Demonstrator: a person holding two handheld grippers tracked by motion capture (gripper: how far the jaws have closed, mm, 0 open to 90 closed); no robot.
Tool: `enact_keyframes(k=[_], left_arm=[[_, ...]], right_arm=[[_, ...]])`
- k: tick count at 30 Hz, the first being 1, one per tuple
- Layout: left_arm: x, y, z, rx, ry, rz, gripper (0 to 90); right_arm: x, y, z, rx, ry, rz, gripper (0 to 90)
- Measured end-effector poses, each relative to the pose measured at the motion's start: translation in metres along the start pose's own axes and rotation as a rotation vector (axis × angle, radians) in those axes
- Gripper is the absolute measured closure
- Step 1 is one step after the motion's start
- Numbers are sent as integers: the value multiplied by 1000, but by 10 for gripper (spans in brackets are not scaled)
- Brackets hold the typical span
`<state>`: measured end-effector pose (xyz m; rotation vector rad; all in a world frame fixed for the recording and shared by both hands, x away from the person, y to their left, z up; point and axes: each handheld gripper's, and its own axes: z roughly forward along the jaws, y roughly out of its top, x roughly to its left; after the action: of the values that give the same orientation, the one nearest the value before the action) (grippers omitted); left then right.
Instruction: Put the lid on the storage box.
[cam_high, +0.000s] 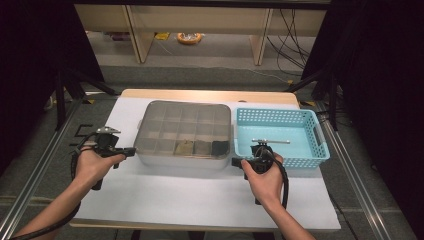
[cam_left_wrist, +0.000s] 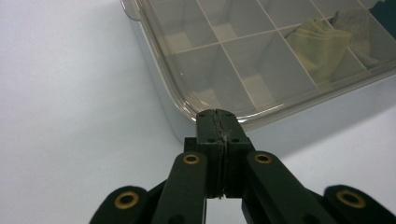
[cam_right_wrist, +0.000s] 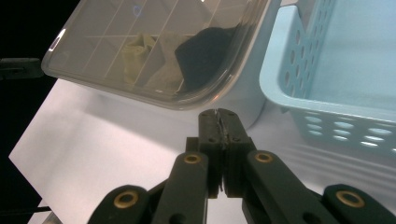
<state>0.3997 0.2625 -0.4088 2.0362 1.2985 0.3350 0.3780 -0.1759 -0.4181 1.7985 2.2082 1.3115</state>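
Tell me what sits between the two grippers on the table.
In the high view, the lidded compartment box lies between the left gripper and the right gripper. Each shut gripper points at a near corner of it; contact is unclear.

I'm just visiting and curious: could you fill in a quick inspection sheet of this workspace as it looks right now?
Surface: white table top, bare in front of the person.
Job's things: divided box under a closed clear lid; folded cloths in three front compartments, one yellowish, one greyish, one dark. Light blue basket beside it on the right, with nothing seen inside.
Clutter: nothing seen on the table.
Grippers: left gripper shut, empty, tip at the box's front left corner; right gripper shut, empty, at its front right corner.
Cables: a black cable trails from each gripper.
Surroundings: dark curtains at both sides, wooden furniture legs, floor wires and an orange object behind.
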Motion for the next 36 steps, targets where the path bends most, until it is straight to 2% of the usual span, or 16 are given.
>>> enact_keyframes(k=[2,3,5,8,10,11,13,14,15,18,21,23,24,29,32,36], left_arm=[[-5,2,-1,-28,-10,-7,880],[-8,3,0,-46,-12,-4,879],[-14,5,2,-80,-29,7,879],[-23,8,9,-86,-62,20,886],[-26,9,14,-76,-65,28,888],[-27,9,16,-80,-66,31,889],[-27,10,17,-76,-55,44,890],[-28,10,18,-77,-54,41,890],[-28,10,18,-78,-53,40,890],[-27,10,17,-82,-60,39,888],[-29,9,14,-134,-56,15,866],[-30,6,12,-174,-47,13,819],[-32,4,11,-200,-45,4,798],[-39,-6,4,-289,-36,-7,681],[-41,-16,0,-329,-4,9,556],[-41,-30,-3,-348,19,9,418]], right_arm=[[2,0,-1,12,-12,22,892],[1,0,0,-3,-9,-14,892],[1,0,-1,-2,2,-9,894],[2,-1,-1,-4,0,14,894],[1,-1,-1,3,-16,-10,895],[0,-2,-2,-6,4,-10,894],[0,-3,-3,1,-4,9,894],[2,-3,-4,6,7,43,894],[-1,-3,-4,-12,0,12,894],[-3,-3,-6,-10,-12,7,893],[-3,-3,-8,-24,0,-3,892],[-3,-4,-8,-25,6,-7,889],[-1,-4,-10,-19,-9,22,888],[-6,-7,-12,-33,-16,-33,870],[-6,-9,-17,-37,-16,-33,849],[-10,-12,-23,-52,-47,-73,798]])
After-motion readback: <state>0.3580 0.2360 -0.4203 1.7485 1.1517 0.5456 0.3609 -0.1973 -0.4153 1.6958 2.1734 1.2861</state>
